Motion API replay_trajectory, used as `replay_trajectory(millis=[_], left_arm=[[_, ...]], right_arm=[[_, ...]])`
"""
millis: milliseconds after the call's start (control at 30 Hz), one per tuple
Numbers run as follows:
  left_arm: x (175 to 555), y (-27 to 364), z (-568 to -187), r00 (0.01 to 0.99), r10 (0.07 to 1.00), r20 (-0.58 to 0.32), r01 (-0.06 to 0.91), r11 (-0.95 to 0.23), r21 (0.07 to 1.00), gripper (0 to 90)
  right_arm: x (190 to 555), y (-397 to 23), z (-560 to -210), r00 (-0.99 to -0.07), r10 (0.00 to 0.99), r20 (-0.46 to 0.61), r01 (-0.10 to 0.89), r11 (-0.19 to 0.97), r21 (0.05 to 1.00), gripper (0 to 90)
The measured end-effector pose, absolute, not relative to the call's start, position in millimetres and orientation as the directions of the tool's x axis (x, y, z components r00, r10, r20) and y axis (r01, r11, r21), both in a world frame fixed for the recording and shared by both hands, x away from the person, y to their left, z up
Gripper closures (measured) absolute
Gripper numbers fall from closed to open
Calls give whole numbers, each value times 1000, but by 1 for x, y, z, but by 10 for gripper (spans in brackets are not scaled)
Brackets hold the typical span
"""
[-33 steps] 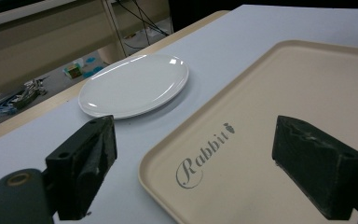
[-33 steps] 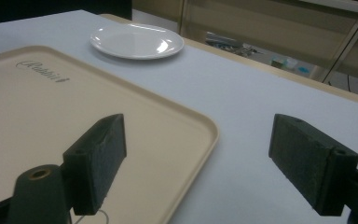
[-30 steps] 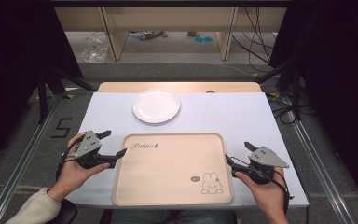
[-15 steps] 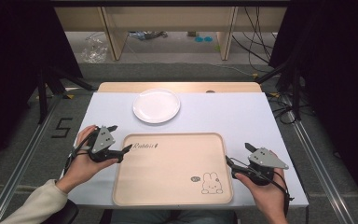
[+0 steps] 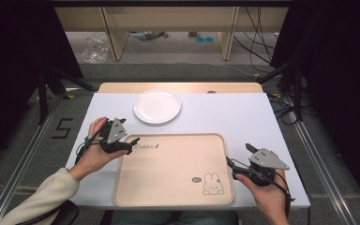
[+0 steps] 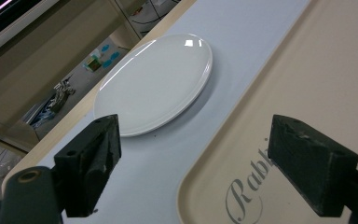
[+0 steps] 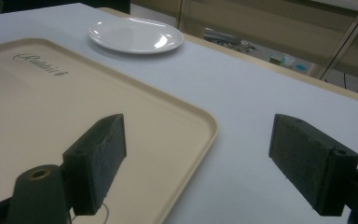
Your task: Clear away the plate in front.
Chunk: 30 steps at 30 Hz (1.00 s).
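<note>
A white empty plate (image 5: 157, 106) sits at the back of the table, left of centre. In front of it lies a beige tray (image 5: 171, 178) with a rabbit drawing and the word "Rabbit". My left gripper (image 5: 132, 144) is open over the tray's far left corner. In the left gripper view the left gripper (image 6: 196, 163) straddles the tray (image 6: 317, 70) rim, with the plate (image 6: 156, 81) just beyond. My right gripper (image 5: 239, 154) is open at the tray's right edge. In the right gripper view the right gripper (image 7: 198, 158) frames the tray (image 7: 51, 107) corner, and the plate (image 7: 135, 35) lies far off.
The white table (image 5: 234, 115) has bare surface right of the plate and around the tray. A wooden strip (image 5: 178, 87) runs along its back edge. Metal rails flank the table, and a floor mark "5" (image 5: 62, 127) lies to the left.
My left gripper has moved forward and a little right, from the tray's left edge to its far left corner, nearer the plate. The right gripper has stayed put.
</note>
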<state>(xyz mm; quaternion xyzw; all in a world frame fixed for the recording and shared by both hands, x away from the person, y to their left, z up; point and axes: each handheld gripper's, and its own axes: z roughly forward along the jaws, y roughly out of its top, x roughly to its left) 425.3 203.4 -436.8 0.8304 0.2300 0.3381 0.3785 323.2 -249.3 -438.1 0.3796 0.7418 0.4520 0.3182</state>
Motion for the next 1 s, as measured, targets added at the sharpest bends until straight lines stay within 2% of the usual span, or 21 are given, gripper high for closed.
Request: replay_trajectory(millis=[333,633,733,1000], left_arm=[[435,201,-437,663,632,400,134,-626,768,170],[446,195,-435,660,620,424,129,-649,749,170],[449,192,-434,657,627,419,129,-641,756,170],[457,189,-433,666,597,447,130,-684,718,167]], right_arm=[[324,-250,-438,-505,851,-147,249,307,919,196],[323,-250,-438,-514,848,-130,277,308,910,196],[324,-249,-438,-506,850,-147,249,308,918,196],[324,-249,-438,-513,847,-141,256,307,916,195]])
